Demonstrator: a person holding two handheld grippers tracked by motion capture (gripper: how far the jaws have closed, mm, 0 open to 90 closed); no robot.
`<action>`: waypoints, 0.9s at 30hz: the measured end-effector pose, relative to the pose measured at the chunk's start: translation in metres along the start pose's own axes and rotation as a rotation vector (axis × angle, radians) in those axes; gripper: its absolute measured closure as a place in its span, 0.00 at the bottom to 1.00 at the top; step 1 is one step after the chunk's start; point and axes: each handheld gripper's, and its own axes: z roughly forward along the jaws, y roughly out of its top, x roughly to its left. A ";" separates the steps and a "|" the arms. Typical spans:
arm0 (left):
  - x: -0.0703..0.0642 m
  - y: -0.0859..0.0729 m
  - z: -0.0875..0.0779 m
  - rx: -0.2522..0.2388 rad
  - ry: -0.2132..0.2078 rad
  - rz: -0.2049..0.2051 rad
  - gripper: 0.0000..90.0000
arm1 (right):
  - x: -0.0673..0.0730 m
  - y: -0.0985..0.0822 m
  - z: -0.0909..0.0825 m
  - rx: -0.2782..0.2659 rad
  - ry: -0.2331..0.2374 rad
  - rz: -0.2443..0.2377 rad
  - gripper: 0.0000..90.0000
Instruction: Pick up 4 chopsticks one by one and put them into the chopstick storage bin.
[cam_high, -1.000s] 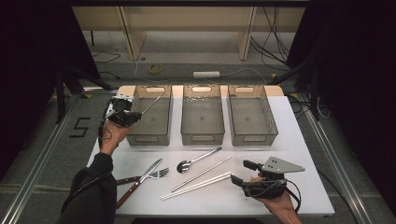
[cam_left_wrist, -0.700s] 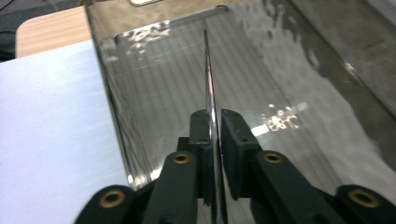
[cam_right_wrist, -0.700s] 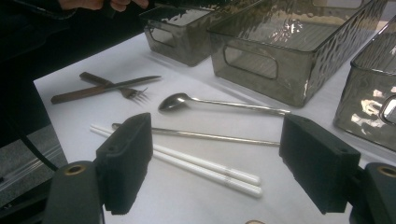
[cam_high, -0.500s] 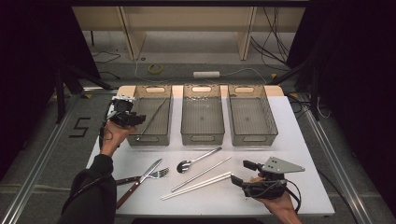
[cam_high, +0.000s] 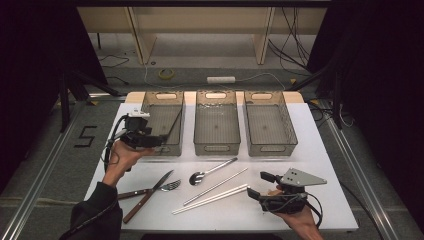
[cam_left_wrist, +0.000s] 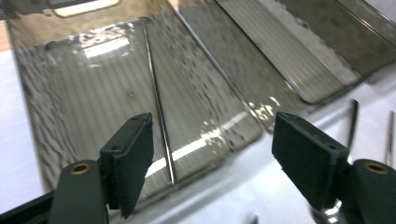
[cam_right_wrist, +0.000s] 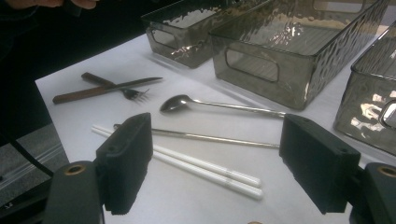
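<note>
High view: left gripper (cam_high: 159, 141) jaws just opened, empty, over chopstick (cam_high: 173, 127) in bin (cam_high: 150, 111).

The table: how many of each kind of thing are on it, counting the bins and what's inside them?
Bins: 3
Metal chopsticks: 2 (one lies in the left bin)
White chopsticks: 2
Spoon: 1
Fork: 1
Knife: 1
Total: 10

The white table (cam_high: 320, 150) is bright, and the room around the table is very dark. Light shines from above and makes white glare spots on the wavy bins (cam_left_wrist: 107, 46) sitting on the table. Everything looks a little soft and grainy.
</note>
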 end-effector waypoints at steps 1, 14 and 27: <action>-0.004 -0.001 0.000 0.002 0.000 0.005 0.31 | 0.000 0.000 0.000 -0.001 0.001 -0.002 0.30; -0.049 -0.024 0.001 0.047 -0.078 0.091 0.27 | 0.000 0.000 0.000 0.003 -0.003 -0.002 0.30; -0.079 -0.042 0.007 0.090 -0.111 0.146 0.26 | 0.000 0.000 0.000 0.004 -0.003 -0.004 0.30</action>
